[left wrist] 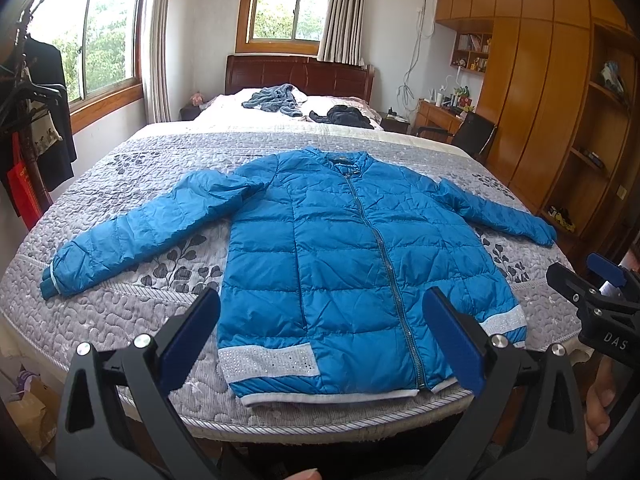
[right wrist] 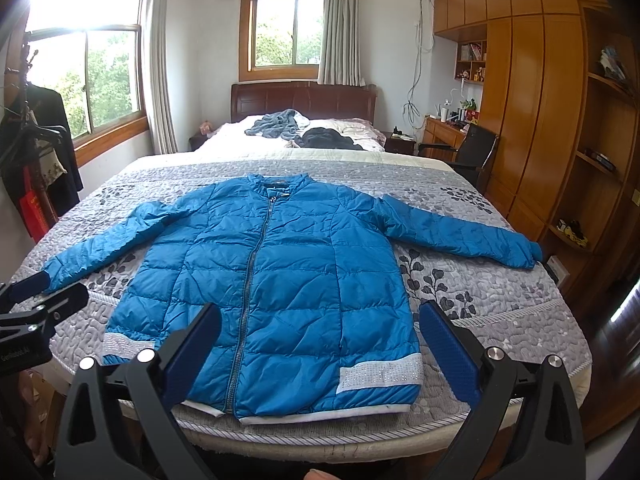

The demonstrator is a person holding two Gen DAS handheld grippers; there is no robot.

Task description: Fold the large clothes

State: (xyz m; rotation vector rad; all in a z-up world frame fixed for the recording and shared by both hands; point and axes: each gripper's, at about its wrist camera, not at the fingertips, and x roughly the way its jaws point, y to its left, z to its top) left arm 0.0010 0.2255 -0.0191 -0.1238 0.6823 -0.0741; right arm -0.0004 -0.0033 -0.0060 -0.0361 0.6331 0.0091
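Note:
A blue quilted puffer jacket (left wrist: 340, 256) (right wrist: 280, 280) lies flat, front up and zipped, on the grey patterned bedspread (left wrist: 120, 312) (right wrist: 500, 300). Both sleeves spread out to the sides and the white-trimmed hem lies near the foot edge. My left gripper (left wrist: 320, 332) hovers open above the hem, nothing between its blue pads. My right gripper (right wrist: 320, 344) also hangs open over the hem, holding nothing. In the left wrist view the right gripper's fingers (left wrist: 600, 280) show at the right edge. The left gripper's fingers (right wrist: 36, 292) show at the left edge of the right wrist view.
A crumpled grey-blue garment (left wrist: 276, 98) and a dark garment (left wrist: 348, 116) lie near the wooden headboard. A coat rack with hanging clothes (left wrist: 36, 128) stands at the left. Wooden wardrobes and shelves (left wrist: 560, 100), a desk and a black chair (left wrist: 472, 132) line the right side.

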